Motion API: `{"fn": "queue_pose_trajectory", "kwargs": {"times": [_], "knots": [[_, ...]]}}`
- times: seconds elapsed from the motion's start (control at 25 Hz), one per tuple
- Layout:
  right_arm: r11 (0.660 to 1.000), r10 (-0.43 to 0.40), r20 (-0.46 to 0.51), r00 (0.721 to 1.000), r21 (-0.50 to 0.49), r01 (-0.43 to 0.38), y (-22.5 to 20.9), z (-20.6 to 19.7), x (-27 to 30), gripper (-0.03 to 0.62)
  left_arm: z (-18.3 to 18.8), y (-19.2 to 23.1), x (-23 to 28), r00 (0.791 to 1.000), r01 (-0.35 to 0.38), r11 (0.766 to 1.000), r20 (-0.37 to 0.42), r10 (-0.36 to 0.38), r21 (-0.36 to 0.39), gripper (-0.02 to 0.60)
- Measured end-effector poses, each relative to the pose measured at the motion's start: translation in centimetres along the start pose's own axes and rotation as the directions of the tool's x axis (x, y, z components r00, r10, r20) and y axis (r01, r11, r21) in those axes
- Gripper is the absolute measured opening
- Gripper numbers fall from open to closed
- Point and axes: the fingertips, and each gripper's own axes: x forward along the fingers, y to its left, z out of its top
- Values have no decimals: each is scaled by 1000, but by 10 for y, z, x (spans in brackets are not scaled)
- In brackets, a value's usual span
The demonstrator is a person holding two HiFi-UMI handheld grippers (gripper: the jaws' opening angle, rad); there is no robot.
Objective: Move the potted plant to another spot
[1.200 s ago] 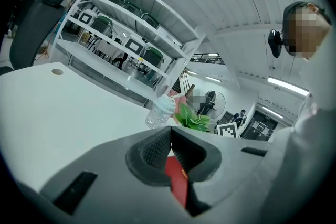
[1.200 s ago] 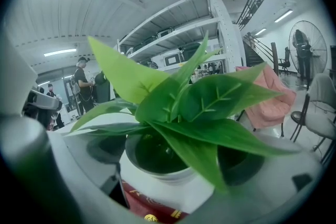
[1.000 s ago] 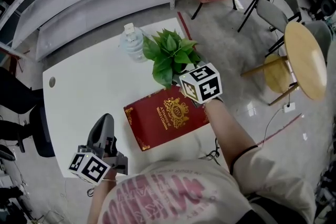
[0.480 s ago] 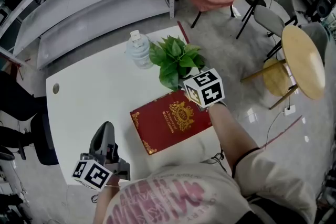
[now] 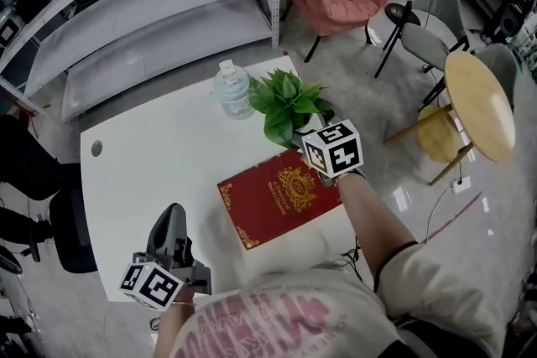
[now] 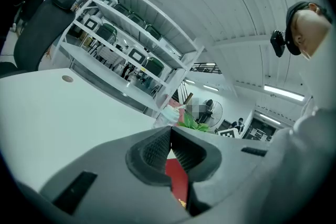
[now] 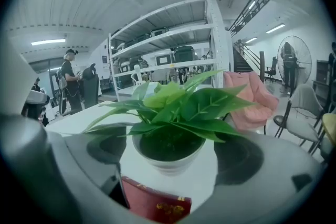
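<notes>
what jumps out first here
The leafy green plant in its white pot stands near the far right edge of the white table, with the open right tongs flanking it. Just nearer lies a dark red hardcover book with a gold emblem.

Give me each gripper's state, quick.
Left tongs: shut, empty.
Right tongs: open, aimed at the potted plant, not gripping it.
</notes>
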Motion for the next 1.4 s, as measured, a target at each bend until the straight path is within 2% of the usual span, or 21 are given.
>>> {"fn": "queue_pose_trajectory", "kwargs": {"times": [0.32, 0.64, 0.84, 1.04, 1.4], "knots": [[998, -43, 9, 999, 54, 43, 14, -2, -31, 514, 7, -4, -22, 999, 37, 999, 22, -37, 1, 3], [990, -80, 36, 996, 123, 75, 49, -5, -86, 514, 17, -27, -43, 988, 149, 989, 38, -150, 12, 3], [981, -90, 44, 995, 179, 80, 81, -15, -121, 514, 17, -40, -63, 976, 216, 976, 37, -216, 14, 3], [968, -73, 82, 994, 244, 50, 123, -18, -162, 512, 17, -51, -87, 960, 274, 961, 45, -275, 20, 3], [964, -80, 164, 983, 265, 34, 196, -24, -224, 504, 12, -49, -141, 949, 313, 950, 38, -313, 19, 3]]}}
